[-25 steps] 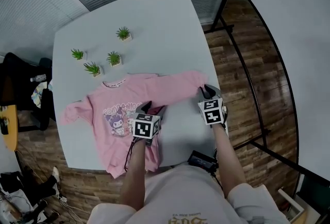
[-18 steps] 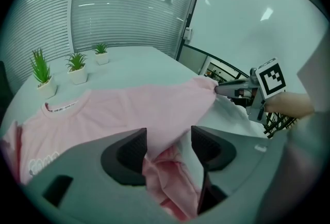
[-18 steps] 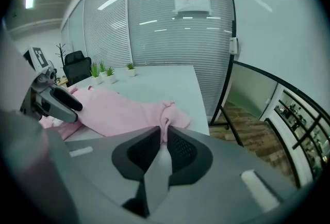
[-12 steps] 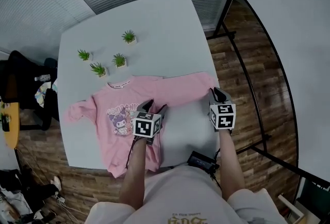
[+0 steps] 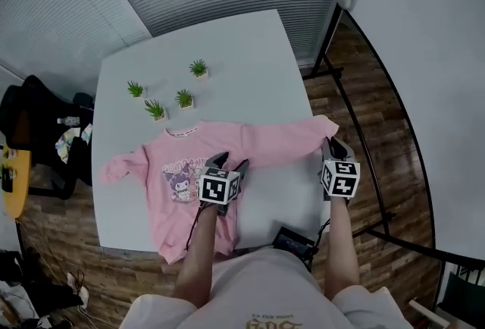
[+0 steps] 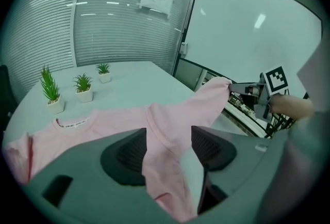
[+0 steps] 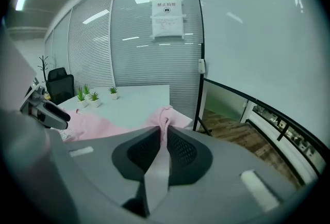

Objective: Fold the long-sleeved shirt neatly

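Rising over the last second, both grippers are lifting cloth off the desk [image 5: 227, 47], and the right one is travelling farther, out toward the desk's right edge. The right gripper [image 7: 164, 132] is pinching the cuff [image 7: 164, 113] in a thin fold with its jaws nearly together. The sleeve [image 5: 280, 139] is stretching back from it across the desk's right half. The left gripper [image 6: 169, 140] is clamping a thick bunch of the long-sleeved shirt [image 5: 186, 168] at its side below that sleeve, with its jaws standing wide around the fabric. The rest of the shirt is lying face up on the desk's near half, its hem hanging over the desk's near edge. Four small potted plants [image 5: 184, 98] are standing just beyond the collar, toward the desk's far side.

With so little cloth in the right pinch, the cuff is probably at risk of slipping free if the sleeve is pulled tight. Further pulling toward the desk's right edge is likely to drag the whole shirt askew. The overhanging hem could then be drawing it off the near edge. The bunch in the left gripper is threatening a creased fold.
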{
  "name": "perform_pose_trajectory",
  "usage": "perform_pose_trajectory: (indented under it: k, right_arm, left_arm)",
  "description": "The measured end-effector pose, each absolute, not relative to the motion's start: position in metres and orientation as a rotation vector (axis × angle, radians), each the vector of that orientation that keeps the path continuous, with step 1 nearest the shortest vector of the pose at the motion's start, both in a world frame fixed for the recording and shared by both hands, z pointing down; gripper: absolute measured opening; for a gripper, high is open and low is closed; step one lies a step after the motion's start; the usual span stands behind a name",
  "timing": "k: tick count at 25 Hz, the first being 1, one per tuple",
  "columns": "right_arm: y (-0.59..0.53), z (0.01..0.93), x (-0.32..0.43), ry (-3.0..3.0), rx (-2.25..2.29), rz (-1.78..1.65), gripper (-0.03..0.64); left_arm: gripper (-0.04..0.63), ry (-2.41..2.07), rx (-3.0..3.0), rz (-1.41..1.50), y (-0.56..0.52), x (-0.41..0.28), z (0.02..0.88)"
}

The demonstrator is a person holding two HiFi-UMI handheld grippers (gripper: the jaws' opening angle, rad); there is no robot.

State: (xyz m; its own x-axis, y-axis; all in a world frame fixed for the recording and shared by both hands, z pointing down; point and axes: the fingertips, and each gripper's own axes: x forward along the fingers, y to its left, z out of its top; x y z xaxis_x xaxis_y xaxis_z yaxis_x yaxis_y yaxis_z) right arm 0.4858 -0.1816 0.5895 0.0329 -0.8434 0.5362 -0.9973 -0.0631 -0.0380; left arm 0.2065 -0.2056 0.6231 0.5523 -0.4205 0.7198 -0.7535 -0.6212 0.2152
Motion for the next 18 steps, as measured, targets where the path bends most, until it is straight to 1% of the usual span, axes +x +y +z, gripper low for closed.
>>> perform_pose_trajectory:
  k: [8,18]
  right_arm:
    - [-0.172,0.564,0.481,-1.875,1.997,0.568,0.052]
    - [-0.181,0.539,0.443,-1.955,1.952,0.506,0.053]
  left_arm:
    - [0.281,-1.003,2.308,0.828,-0.201,0.191,0.592]
    - [0.285,-1.14,2.275,0.763,-0.198,0.138,0.565]
